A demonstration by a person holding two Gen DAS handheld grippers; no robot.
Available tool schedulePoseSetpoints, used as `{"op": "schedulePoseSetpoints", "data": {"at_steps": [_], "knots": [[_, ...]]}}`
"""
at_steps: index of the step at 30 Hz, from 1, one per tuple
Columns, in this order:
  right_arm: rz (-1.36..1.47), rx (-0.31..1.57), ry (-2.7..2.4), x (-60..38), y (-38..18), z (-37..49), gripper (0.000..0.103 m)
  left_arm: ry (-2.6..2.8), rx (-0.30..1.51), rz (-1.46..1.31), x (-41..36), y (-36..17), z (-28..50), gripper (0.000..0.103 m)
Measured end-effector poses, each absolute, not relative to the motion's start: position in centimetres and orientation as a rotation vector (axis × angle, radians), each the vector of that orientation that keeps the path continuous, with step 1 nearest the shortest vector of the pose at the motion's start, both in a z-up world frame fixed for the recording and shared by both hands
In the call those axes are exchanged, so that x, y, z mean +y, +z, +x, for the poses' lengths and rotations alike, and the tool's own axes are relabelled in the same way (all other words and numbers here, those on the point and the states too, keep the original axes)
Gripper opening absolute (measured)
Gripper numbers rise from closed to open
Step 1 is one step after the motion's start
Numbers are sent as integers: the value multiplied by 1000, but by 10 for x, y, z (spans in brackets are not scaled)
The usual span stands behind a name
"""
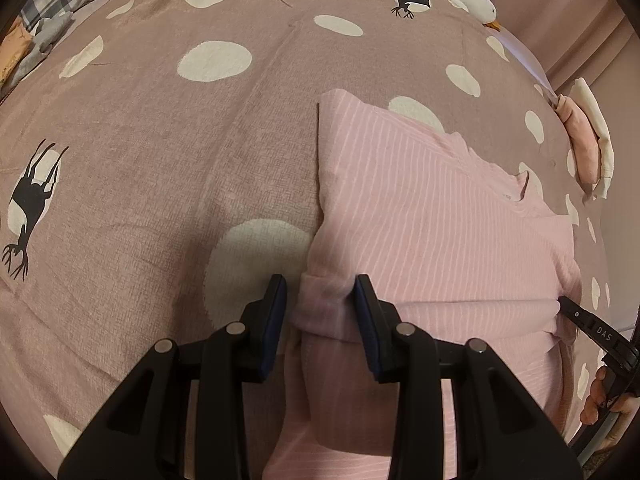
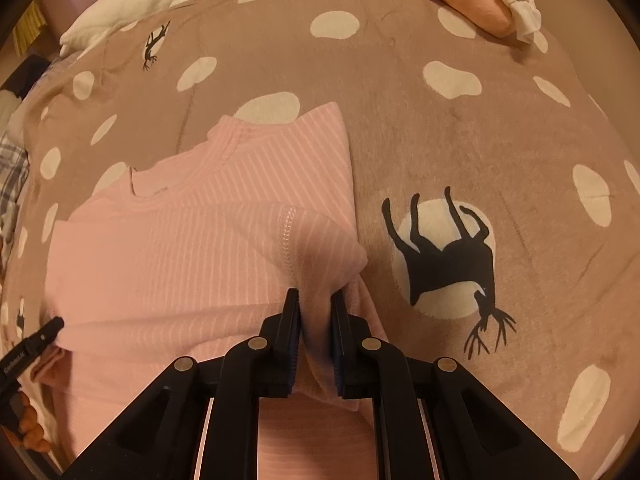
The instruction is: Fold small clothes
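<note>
Both claws are on the pink striped top (image 1: 420, 208), which lies partly folded on the bed cover (image 1: 160, 140), a mauve spread dotted with cream spots and black deer. The left claw (image 1: 320, 300) has a bunched fold of the top's near left edge between its pads; the right pad presses the cloth, the left pad stands just beside it. The right claw (image 2: 316, 320) is clenched tight on the near right edge, cloth pinched between both pads. The neckline faces away, toward a folded pink and cream pile (image 2: 480, 4) at the far edge.
</note>
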State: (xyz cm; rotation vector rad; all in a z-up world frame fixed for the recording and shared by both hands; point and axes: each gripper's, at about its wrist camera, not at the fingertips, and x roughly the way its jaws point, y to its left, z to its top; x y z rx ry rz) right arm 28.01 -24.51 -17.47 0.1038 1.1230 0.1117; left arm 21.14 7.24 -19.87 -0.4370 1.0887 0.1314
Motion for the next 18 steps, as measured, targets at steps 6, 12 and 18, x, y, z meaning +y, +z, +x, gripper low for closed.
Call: {"op": "schedulePoseSetpoints", "data": {"at_steps": [6, 12, 18], "knots": [[110, 1121, 108, -247, -176, 280, 11, 137, 1086, -428, 71, -199, 211, 37], [102, 1115, 105, -246, -177, 279, 10, 141, 1082, -420, 70, -199, 211, 37], [103, 1111, 105, -245, -178, 279, 10, 149, 1076, -406, 69, -199, 210, 37]]}}
